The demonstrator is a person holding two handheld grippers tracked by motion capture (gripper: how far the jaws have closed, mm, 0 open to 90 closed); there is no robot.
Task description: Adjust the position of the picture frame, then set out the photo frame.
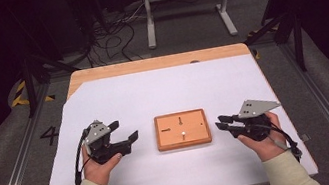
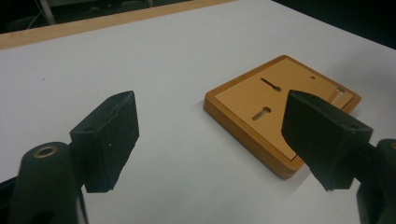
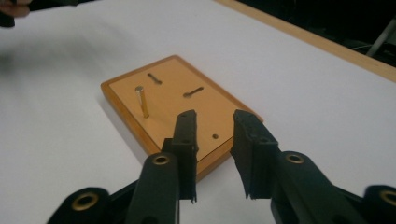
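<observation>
A square wooden board [image 1: 192, 118] lies flat on the white sheet, midway between my two grippers. It has two keyhole slots [image 3: 193, 92] and a thin metal peg [image 3: 141, 101] standing upright in it, which shows as a pale dot [image 1: 183, 133] from above. My left gripper [image 1: 127, 130] rests left of the board, jaws wide open and empty, with the board [image 2: 247, 100] ahead of its right jaw [image 2: 212, 126]. My right gripper [image 1: 218, 122] is just right of the board. Its jaws stand a little apart with nothing between them [image 3: 215, 122], over the board's near corner.
A white sheet [image 1: 152, 94] covers most of the wooden table [image 1: 157, 63], whose far edge shows bare. Beyond the table are dark floor, loose cables [image 1: 112, 35] and a grey metal stand [image 1: 185, 3]. Rails run along the floor on both sides.
</observation>
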